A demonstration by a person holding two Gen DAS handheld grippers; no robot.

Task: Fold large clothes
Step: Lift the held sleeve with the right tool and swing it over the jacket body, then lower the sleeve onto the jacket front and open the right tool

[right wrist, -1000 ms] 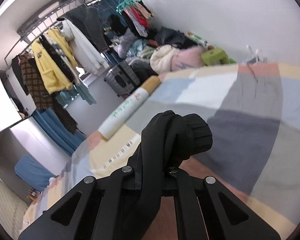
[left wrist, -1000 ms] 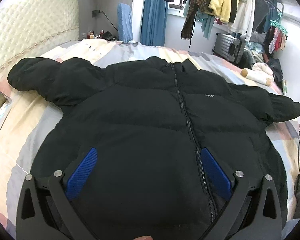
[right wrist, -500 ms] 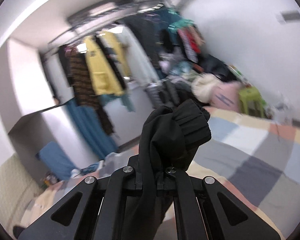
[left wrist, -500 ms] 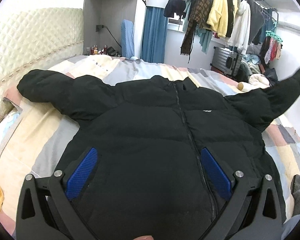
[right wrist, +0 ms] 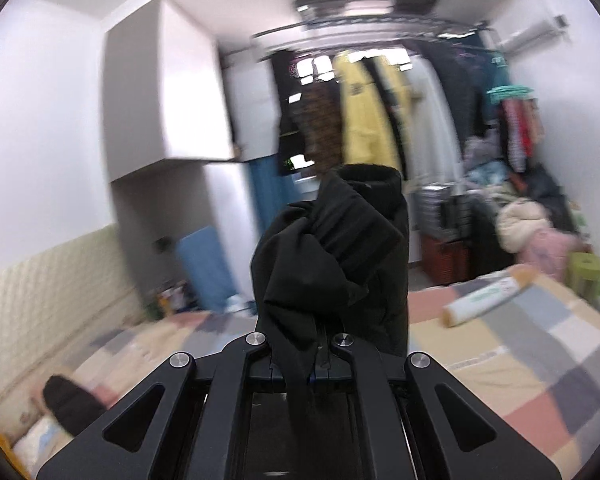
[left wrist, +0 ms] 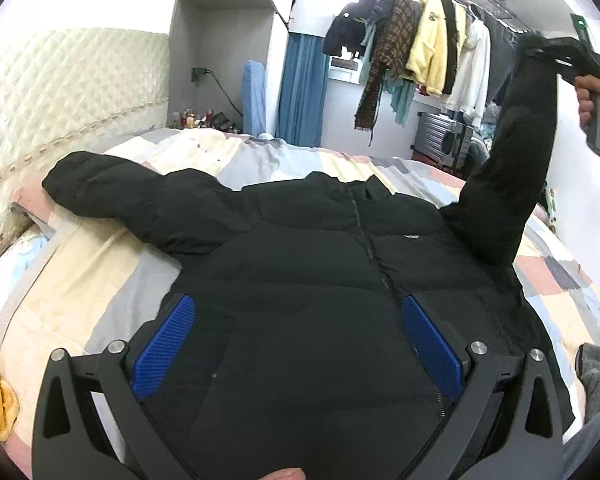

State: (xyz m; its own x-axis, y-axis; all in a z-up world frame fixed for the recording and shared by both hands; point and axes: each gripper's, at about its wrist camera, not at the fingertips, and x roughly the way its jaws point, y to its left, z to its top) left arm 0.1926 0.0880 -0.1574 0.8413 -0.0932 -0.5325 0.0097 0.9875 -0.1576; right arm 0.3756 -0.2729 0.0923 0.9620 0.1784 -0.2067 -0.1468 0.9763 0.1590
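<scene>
Black puffer jacket point(left wrist: 300, 280) zipped; right hand-held gripper point(right wrist: 320, 344) clamps sleeve point(right wrist: 340, 248), left hand-held gripper point(left wrist: 296, 344) spread

Jacket point(left wrist: 300, 280): black puffer, zipped, front up, flat on bed point(left wrist: 80, 280)
Sleeves: one spread flat, one point(left wrist: 512, 152) lifted upright

Puffer jacket point(left wrist: 300, 280) flat on bed point(left wrist: 100, 288), frame centre; one sleeve point(left wrist: 512, 152) raised at upper right; clothes rack point(left wrist: 420, 48) behind; headboard point(left wrist: 60, 100) left.
</scene>
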